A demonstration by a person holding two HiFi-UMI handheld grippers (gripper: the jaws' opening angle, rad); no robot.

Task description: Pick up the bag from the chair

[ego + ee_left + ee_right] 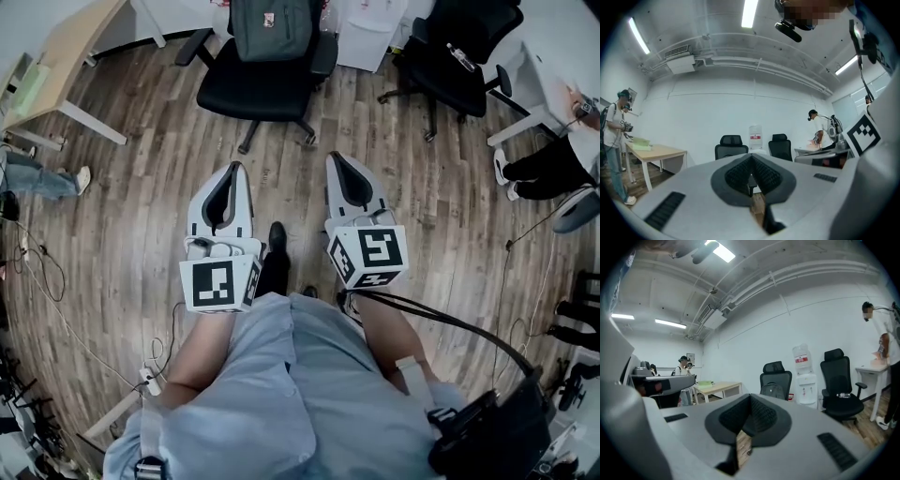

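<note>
In the head view, the dark grey bag point(272, 26) sits upright on the seat of a black office chair point(262, 89), against its backrest. A water dispenser point(370, 33) stands just beside the chair. The left gripper point(235, 172) and the right gripper point(336, 161) hang side by side well short of the chair, tips pointing toward it over the wood floor point(141, 187).

In the left gripper view, the jaws are clenched pad to pad with nothing between them. The chair's backrest shows beyond the tips, and the gripper body hides its seat.

In the right gripper view, the jaws are also pressed together and empty. The bag rests on the chair beyond the tips.
</note>
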